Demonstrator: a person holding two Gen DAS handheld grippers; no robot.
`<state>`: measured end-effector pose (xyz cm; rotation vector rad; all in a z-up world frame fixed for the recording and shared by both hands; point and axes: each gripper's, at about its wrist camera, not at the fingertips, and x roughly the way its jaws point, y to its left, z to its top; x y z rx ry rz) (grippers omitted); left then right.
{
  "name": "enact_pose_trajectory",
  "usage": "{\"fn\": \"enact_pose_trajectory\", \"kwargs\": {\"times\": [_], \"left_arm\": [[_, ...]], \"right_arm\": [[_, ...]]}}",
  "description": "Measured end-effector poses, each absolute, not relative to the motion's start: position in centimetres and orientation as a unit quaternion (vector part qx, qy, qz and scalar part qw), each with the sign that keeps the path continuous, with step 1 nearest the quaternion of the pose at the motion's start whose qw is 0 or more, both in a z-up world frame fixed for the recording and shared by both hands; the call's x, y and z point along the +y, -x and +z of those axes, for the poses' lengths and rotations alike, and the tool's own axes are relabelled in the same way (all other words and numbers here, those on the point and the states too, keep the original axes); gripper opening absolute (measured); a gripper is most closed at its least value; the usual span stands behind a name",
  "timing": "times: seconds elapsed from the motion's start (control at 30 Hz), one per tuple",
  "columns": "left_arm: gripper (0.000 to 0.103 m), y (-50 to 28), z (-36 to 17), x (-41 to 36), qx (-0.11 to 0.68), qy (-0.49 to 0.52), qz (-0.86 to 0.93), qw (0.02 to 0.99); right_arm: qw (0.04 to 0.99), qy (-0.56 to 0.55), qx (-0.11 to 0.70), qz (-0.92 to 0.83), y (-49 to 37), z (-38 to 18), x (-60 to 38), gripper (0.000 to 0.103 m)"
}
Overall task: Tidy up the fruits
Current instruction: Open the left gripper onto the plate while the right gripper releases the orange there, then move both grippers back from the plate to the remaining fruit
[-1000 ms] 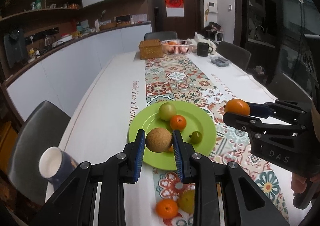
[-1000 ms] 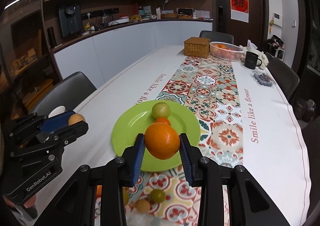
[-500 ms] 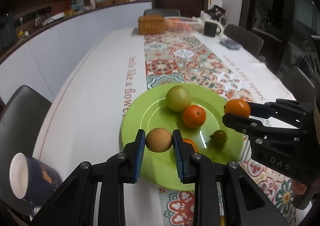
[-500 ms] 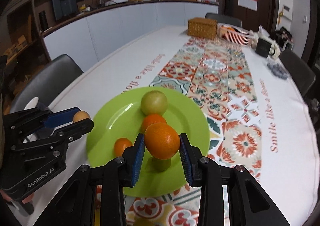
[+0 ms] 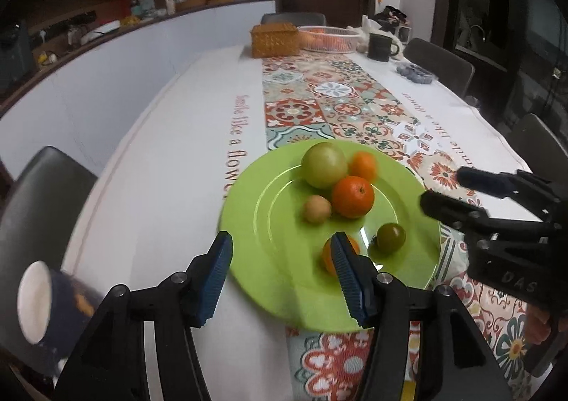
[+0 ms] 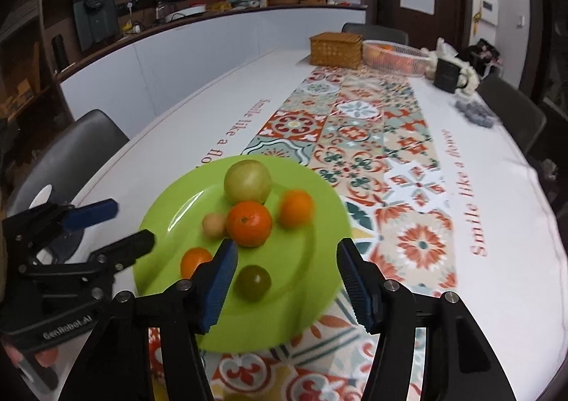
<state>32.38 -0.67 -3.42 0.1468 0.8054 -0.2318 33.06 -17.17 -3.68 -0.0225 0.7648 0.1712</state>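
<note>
A green plate [image 5: 284,287] [image 6: 312,308] on the table holds several fruits: a large yellow-green fruit [image 5: 323,165] [image 6: 247,180], a big orange [image 5: 353,196] [image 6: 249,223], a second orange [image 5: 362,166] [image 6: 295,207], a small brown round fruit [image 5: 317,209] [image 6: 214,224], a small dark green fruit [image 5: 390,237] [image 6: 253,282] and a small orange [image 5: 326,257] [image 6: 194,261]. My left gripper [image 5: 282,278] [image 6: 124,223] is open and empty at the plate's near left edge. My right gripper [image 6: 285,285] [image 5: 451,188] is open and empty above the plate's near right side.
A dark mug with white inside [image 5: 46,298] lies at the table's near left edge. At the far end stand a wicker box [image 5: 275,39] [image 6: 336,50], a pink basket of oranges [image 5: 328,38] [image 6: 396,56] and a black mug [image 5: 380,47] [image 6: 448,75]. Chairs surround the table.
Both grippers have opened. The brown fruit left my left gripper and the orange left my right gripper; both now lie on the green plate.
</note>
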Motion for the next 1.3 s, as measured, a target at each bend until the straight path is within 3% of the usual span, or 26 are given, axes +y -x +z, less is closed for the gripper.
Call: {"fn": "enact_pose_trajectory", "kwargs": {"times": [0.7, 1.3], "left_arm": [[0.073, -20.6, 3.7, 0.8, 0.323, -0.078, -0.083, 0.940], [0.075, -14.6, 3.1, 2.7, 0.326, -0.087, -0.079, 0.938]], "right_arm": [[0.946, 0.013, 0.308, 0.095, -21.5, 2.2, -16.6, 0.059], [0.939, 0.019, 0.328, 0.106, -16.2, 1.5, -14.7, 0.059]]}}
